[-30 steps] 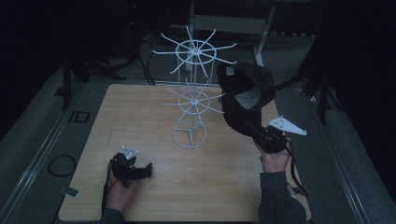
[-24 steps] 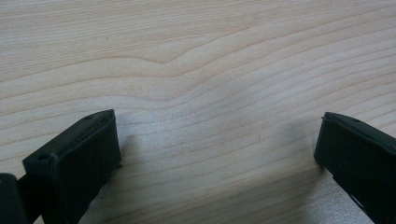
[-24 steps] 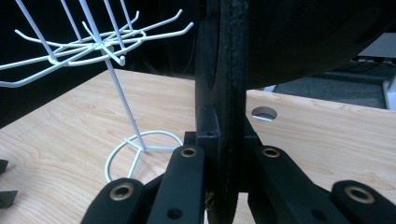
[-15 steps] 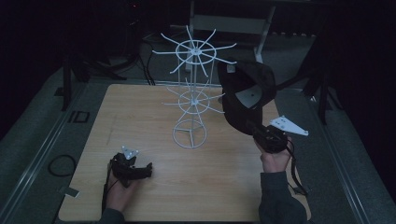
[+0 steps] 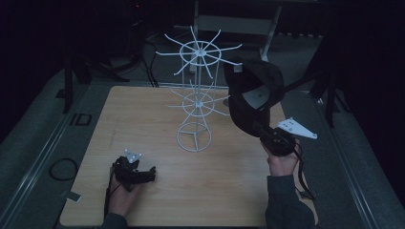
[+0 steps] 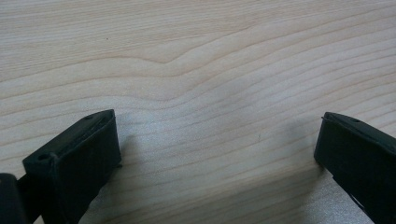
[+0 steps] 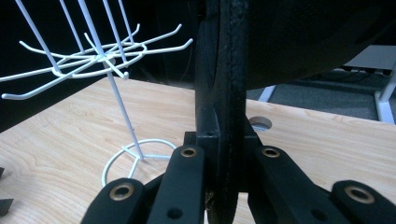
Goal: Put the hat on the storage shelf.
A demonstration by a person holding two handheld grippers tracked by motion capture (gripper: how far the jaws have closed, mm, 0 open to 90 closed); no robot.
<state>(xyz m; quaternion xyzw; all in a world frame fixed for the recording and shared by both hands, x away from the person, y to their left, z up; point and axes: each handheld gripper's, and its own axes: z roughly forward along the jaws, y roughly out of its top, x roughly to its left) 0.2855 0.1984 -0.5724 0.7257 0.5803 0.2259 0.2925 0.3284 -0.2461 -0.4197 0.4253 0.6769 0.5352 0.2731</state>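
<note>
A black cap (image 5: 253, 95) hangs in the air right of a white wire hook rack (image 5: 198, 95), close to its hook tips. My right gripper (image 5: 260, 128) holds it from below and is shut on its brim. In the right gripper view the jaws clamp the brim (image 7: 231, 70) edge-on, with the cap's crown above and the rack (image 7: 98, 51) off to the left. My left gripper (image 5: 150, 171) rests low on the wooden table (image 5: 143, 109) at the front left. Its fingers (image 6: 88, 144) stand wide apart with only bare wood between them.
The rack stands on a round wire base (image 5: 194, 137) near the table's middle, with two tiers of hooks spreading outward. A hole (image 7: 260, 123) is cut in the table behind the cap. Dark floor, cables and a white frame (image 5: 239, 24) surround the table.
</note>
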